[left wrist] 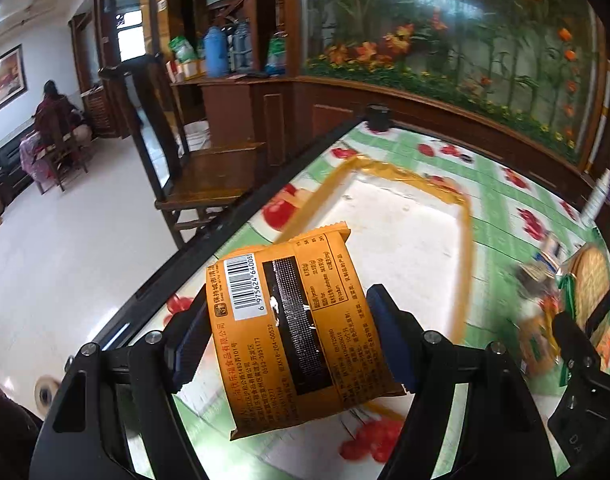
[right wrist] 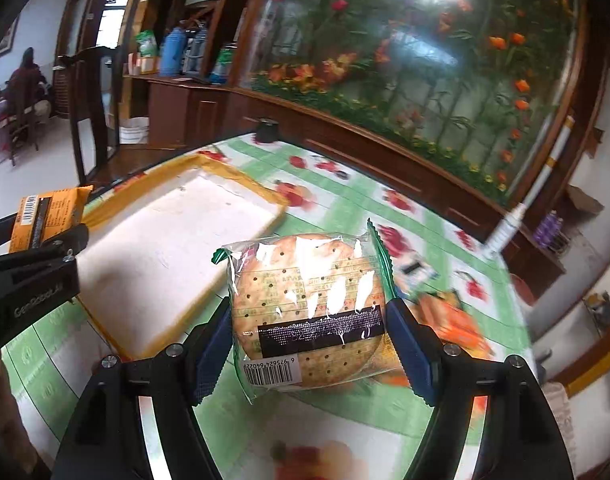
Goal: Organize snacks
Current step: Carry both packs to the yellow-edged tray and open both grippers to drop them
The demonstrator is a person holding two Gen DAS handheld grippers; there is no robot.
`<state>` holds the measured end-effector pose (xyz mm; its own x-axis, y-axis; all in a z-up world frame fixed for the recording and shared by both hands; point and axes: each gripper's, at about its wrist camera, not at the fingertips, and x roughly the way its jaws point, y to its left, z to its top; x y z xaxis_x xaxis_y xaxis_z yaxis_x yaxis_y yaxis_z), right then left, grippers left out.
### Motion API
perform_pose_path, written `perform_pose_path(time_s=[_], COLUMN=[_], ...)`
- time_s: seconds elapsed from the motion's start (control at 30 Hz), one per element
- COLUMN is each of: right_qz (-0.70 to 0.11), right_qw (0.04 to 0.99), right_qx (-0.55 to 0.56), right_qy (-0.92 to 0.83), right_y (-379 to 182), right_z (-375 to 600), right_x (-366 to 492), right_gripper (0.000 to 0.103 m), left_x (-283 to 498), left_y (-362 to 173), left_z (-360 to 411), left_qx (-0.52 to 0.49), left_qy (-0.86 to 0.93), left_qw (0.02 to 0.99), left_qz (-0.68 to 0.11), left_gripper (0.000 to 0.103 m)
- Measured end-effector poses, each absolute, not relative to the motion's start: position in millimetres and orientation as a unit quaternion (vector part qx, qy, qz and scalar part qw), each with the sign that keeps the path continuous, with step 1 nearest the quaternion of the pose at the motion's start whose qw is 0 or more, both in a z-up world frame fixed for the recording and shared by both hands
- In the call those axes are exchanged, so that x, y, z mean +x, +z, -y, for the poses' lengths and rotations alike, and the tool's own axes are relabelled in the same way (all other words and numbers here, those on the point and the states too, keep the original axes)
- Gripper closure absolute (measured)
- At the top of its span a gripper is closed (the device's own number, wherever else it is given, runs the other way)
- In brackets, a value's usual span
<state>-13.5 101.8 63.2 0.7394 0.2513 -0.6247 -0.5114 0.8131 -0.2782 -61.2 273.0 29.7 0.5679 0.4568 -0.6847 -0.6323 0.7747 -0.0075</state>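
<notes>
My left claw (left wrist: 289,336) grips an orange snack packet (left wrist: 293,332), blue pads pressed on both its sides, barcode and printed back facing the camera. Packet is lifted off the counter (left wrist: 501,216), hanging over the near left part of the white tray (left wrist: 409,232) with the yellow rim. From the right wrist view the same orange snack packet (right wrist: 45,216) sits at the far left, above the tray's left edge.

My right claw (right wrist: 309,320) is closed on a clear cracker packet (right wrist: 305,308) with green sealed ends, round cracker visible through the wrap, barcode at the near edge. It is held above the counter (right wrist: 345,216), just right of the white tray (right wrist: 165,248). The left wrist view shows this cracker packet (left wrist: 589,284) at the right edge, pinched in the right claw.

More snacks lie on the counter right of the tray: a blurred orange pack (right wrist: 453,324) near the right claw, and a small white-and-blue item (right wrist: 417,268) beyond it. Too blurred to name. The floral cloth covers the counter. Wooden chair (left wrist: 213,176) stands just left of the counter. A black cap (left wrist: 378,117) sits at the far edge.
</notes>
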Motion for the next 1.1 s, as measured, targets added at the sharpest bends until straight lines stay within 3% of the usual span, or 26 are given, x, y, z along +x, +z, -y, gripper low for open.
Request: perform_pose_path(time_s=[0.2, 0.53, 1.1], right_qz=[-0.341, -0.377, -0.359], right_qw=[0.877, 0.843, 0.858], right_qx=[-0.173, -0.198, -0.201], right_qy=[0.292, 0.329, 0.306], right_y=[42.7, -5.3, 7.1], right_z=[-153.8, -237.6, -210.5], right_x=[39.7, 87.6, 87.5], right_gripper=[0.027, 0.027, 0.020], left_x=[-54.4, -30.8, -28.2], left_y=[15.2, -6.6, -10.9], left_z=[-308.6, -320.3, -312.2], left_qx=[-0.153, -0.160, -0.186], left_qy=[0.339, 0.328, 0.304], left_qw=[0.857, 0.849, 0.844], left_qz=[-0.356, -0.382, -0.402], left_gripper=[0.028, 0.028, 0.027])
